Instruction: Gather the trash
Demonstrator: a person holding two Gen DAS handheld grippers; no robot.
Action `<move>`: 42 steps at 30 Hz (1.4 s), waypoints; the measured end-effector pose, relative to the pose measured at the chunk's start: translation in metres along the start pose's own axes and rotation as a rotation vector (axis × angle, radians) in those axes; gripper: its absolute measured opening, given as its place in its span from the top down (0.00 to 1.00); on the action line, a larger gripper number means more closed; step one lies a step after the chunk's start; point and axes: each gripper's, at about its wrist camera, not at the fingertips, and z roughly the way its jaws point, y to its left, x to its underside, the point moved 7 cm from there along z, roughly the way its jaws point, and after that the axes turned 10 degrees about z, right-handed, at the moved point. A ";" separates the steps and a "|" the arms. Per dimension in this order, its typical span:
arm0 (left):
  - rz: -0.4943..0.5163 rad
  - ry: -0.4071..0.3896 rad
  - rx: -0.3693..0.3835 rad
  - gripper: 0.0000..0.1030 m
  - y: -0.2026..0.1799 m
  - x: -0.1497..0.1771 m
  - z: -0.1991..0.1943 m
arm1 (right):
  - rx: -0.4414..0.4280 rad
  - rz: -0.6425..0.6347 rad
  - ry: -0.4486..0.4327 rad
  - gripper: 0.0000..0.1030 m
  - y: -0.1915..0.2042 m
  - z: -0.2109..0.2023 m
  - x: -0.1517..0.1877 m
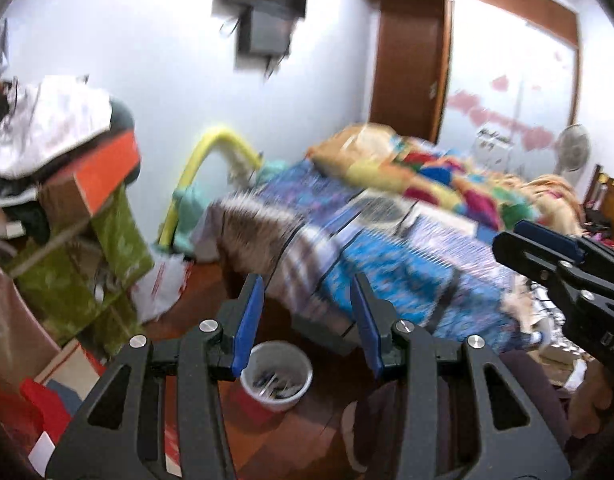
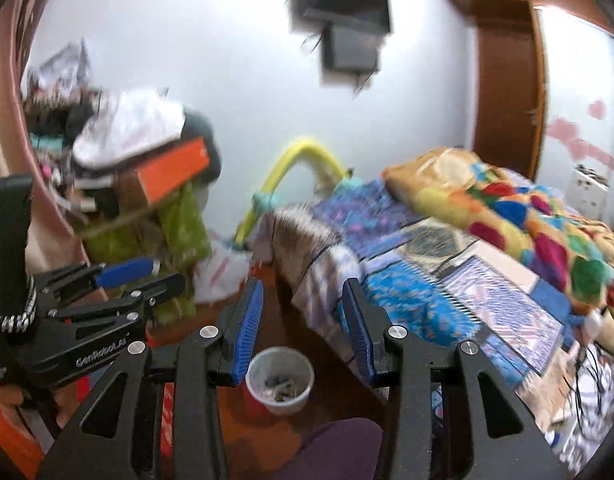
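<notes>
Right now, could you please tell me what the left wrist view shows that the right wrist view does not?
Only the left wrist view shows the white standing fan by the far wall. Only the right shows a braided black-and-white cord on the left gripper's handle. Both share the white cup with a red base, the yellow curved tube and the patterned blue bedspread.

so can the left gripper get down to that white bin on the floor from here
Probably yes. The left gripper is open and empty, and the bin stands on bare floor just beyond its jaws. The bed is off to one side and nothing lies between. The blur leaves some doubt.
</notes>
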 end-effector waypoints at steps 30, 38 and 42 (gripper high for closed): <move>0.094 -0.231 0.051 0.09 -0.052 0.021 -0.125 | 0.350 0.143 -0.310 0.00 -0.004 -0.147 0.035; 0.072 -0.224 0.054 0.09 -0.053 0.023 -0.127 | 0.365 0.137 -0.329 0.00 -0.002 -0.154 0.035; 0.067 -0.223 0.054 0.09 -0.053 0.024 -0.128 | 0.365 0.139 -0.329 0.00 -0.002 -0.157 0.035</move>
